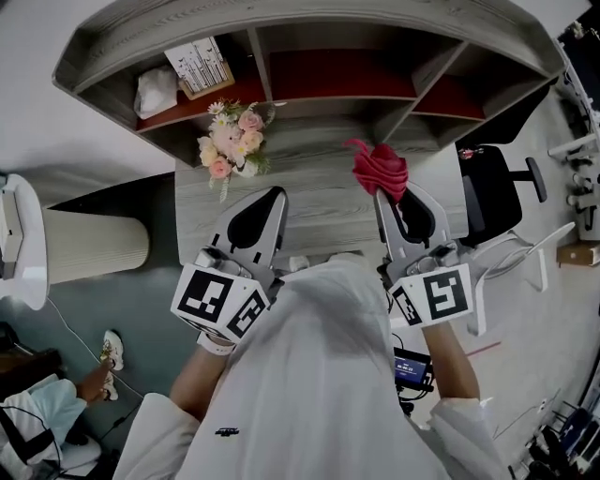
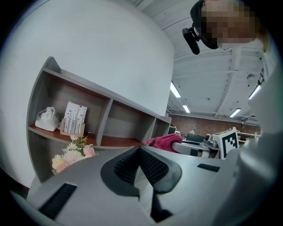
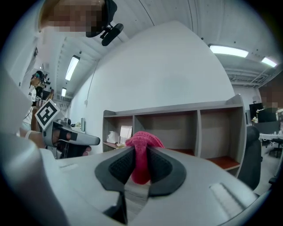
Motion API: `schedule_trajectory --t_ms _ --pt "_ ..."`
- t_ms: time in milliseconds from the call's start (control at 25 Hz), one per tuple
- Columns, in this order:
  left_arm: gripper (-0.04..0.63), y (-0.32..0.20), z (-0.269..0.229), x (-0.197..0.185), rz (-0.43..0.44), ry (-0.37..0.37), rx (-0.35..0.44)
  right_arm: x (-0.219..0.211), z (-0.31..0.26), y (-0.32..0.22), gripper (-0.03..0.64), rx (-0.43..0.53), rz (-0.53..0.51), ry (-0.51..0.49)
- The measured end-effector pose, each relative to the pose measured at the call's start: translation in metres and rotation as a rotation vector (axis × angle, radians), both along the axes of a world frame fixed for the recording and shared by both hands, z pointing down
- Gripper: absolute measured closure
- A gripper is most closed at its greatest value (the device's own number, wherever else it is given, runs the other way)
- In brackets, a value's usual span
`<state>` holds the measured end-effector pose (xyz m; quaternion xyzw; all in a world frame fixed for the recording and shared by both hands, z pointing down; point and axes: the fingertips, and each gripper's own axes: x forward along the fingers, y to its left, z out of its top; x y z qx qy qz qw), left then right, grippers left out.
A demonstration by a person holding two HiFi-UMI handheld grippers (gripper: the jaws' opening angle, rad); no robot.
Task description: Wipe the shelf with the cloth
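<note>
A grey shelf unit [image 1: 309, 23] with three red-floored compartments stands at the back of a grey desk [image 1: 309, 202]. My right gripper [image 1: 382, 192] is shut on a crumpled red cloth [image 1: 380, 167], held above the desk in front of the middle and right compartments. In the right gripper view the cloth [image 3: 142, 148] bulges up between the black pads [image 3: 117, 167]. My left gripper [image 1: 278, 195] hovers over the desk to the left of it, shut with nothing held. In the left gripper view its tips [image 2: 138, 149] meet, with the cloth [image 2: 162, 142] beyond.
A bouquet of pink and white flowers [image 1: 230, 141] lies on the desk's left part. The left compartment holds a white bag [image 1: 157, 90] and a framed card [image 1: 199, 66]. A black office chair [image 1: 492, 187] stands right of the desk. A cream cylinder [image 1: 89, 246] stands left.
</note>
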<state>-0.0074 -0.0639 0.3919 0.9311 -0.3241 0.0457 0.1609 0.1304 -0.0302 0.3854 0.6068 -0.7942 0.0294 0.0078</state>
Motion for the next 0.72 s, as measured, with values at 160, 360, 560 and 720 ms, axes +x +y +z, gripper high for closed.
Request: schedule_trajectory --t_ms 160,360,560,720 --pt "0.589 0.004 0.002 0.004 0.011 0.003 -0.009 -0.007 0.001 -0.003 0.535 -0.020 -0.020 0.043" --pt "0.589 0.008 0.007 0.006 0.006 0.013 -0.026 0.000 0.003 0.005 0.535 -0.017 0.004 0.049" --pt "0.589 0.010 0.011 0.005 0.008 0.012 -0.033 -0.002 0.008 0.013 0.535 -0.015 0.018 0.045" --pt "0.589 0.013 0.014 0.004 0.005 0.009 -0.041 0.001 0.015 0.018 0.535 -0.022 0.069 -0.005"
